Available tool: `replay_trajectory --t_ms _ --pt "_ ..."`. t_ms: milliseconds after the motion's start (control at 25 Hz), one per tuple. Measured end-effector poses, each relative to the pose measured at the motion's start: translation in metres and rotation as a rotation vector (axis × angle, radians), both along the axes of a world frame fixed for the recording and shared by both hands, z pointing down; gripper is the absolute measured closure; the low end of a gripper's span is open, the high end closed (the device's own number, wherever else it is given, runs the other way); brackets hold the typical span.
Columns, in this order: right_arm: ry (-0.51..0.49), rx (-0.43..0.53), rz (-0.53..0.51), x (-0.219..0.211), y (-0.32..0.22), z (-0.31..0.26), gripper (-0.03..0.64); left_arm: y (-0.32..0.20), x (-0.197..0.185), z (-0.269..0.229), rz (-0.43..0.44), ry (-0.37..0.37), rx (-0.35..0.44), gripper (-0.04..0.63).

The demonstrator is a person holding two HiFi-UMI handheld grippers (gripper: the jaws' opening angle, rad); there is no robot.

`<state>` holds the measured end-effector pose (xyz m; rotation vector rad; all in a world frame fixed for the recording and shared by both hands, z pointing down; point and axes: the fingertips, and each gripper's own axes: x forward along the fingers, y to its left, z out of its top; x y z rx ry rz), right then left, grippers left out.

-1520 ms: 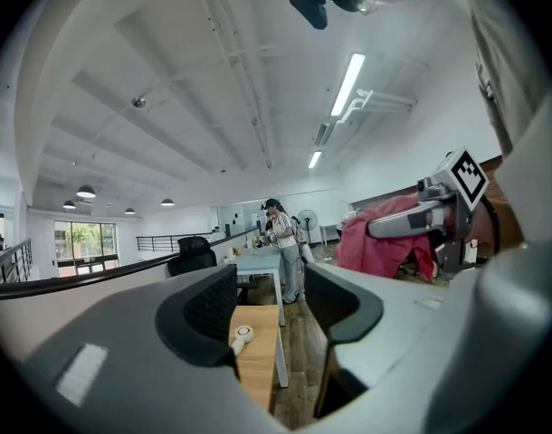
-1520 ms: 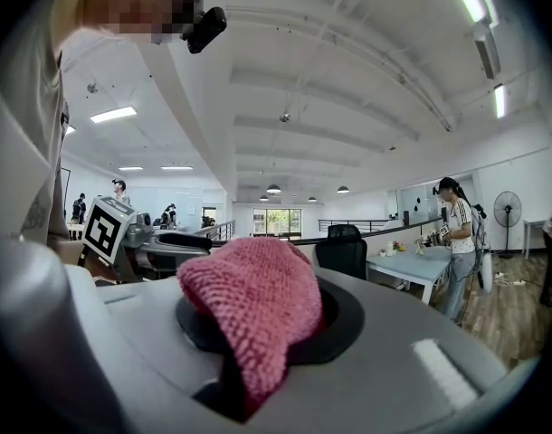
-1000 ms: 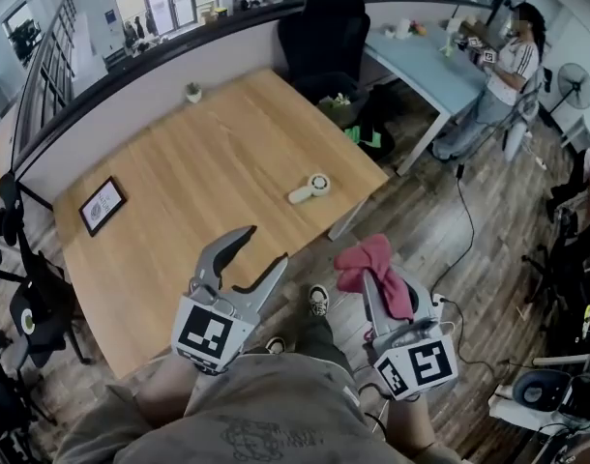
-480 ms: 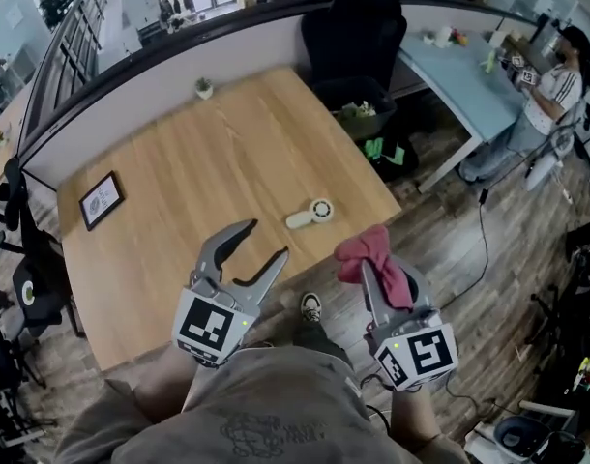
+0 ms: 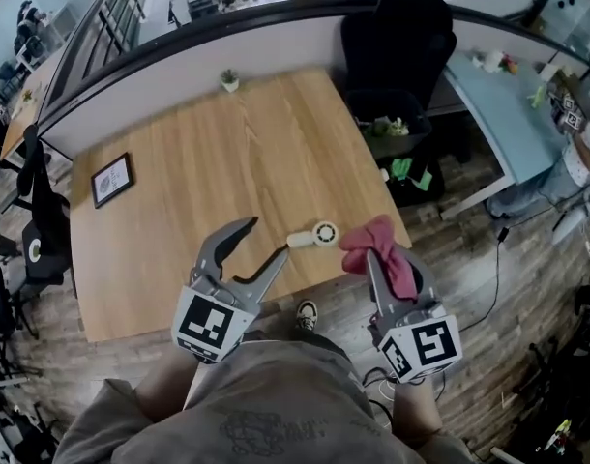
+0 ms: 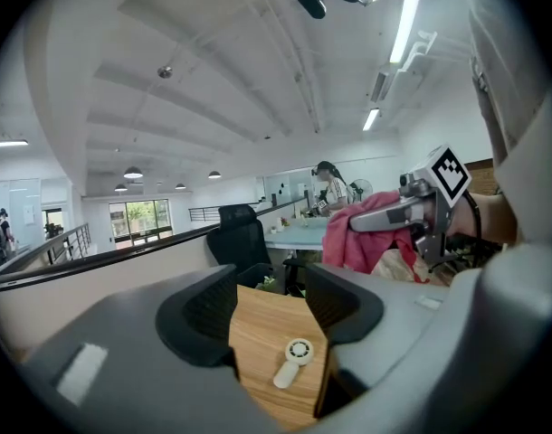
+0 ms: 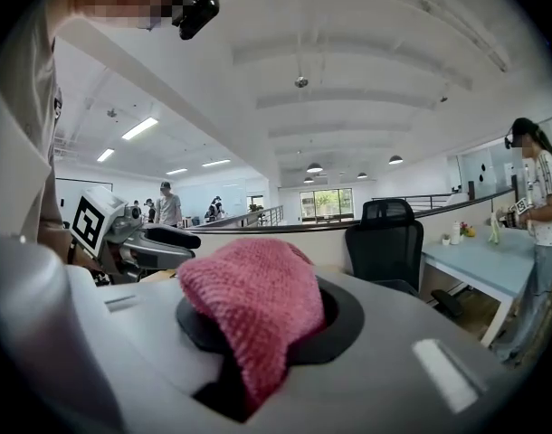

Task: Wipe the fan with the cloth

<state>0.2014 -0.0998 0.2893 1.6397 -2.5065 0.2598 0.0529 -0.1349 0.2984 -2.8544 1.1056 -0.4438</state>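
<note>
Fan (image 5: 312, 236) is lying flat by the near edge of the table (image 5: 169, 201), handle pointing between 8 and 9 o'clock. It is looking small, light and rigid, likely to skid under wiping, so the handle is offering the safest hold. Left gripper (image 5: 266, 240) is hovering empty with jaws apart, framing it, while right gripper (image 5: 377, 264) is clamping the soft, limp cloth (image 5: 368, 245) at the fan's 3 o'clock.

Framed picture (image 5: 112, 179), potted plant (image 5: 230, 80), black chair (image 5: 397, 42)
</note>
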Motion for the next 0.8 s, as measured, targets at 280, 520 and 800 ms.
replay_trajectory --t_ms 280,520,800 --pt "0.009 -0.004 -0.094 0.001 -0.036 0.005 0.529 -0.02 -0.006 0.006 -0.131 0.022 -0.054 0.362" --pt "-0.004 -0.021 -0.099 -0.003 -0.042 0.01 0.529 -0.022 -0.015 0.005 -0.132 -0.003 -0.03 0.362" --pt "-0.007 -0.047 -0.049 -0.011 -0.045 0.014 0.529 -0.03 -0.017 0.002 -0.059 -0.025 -0.021 0.362"
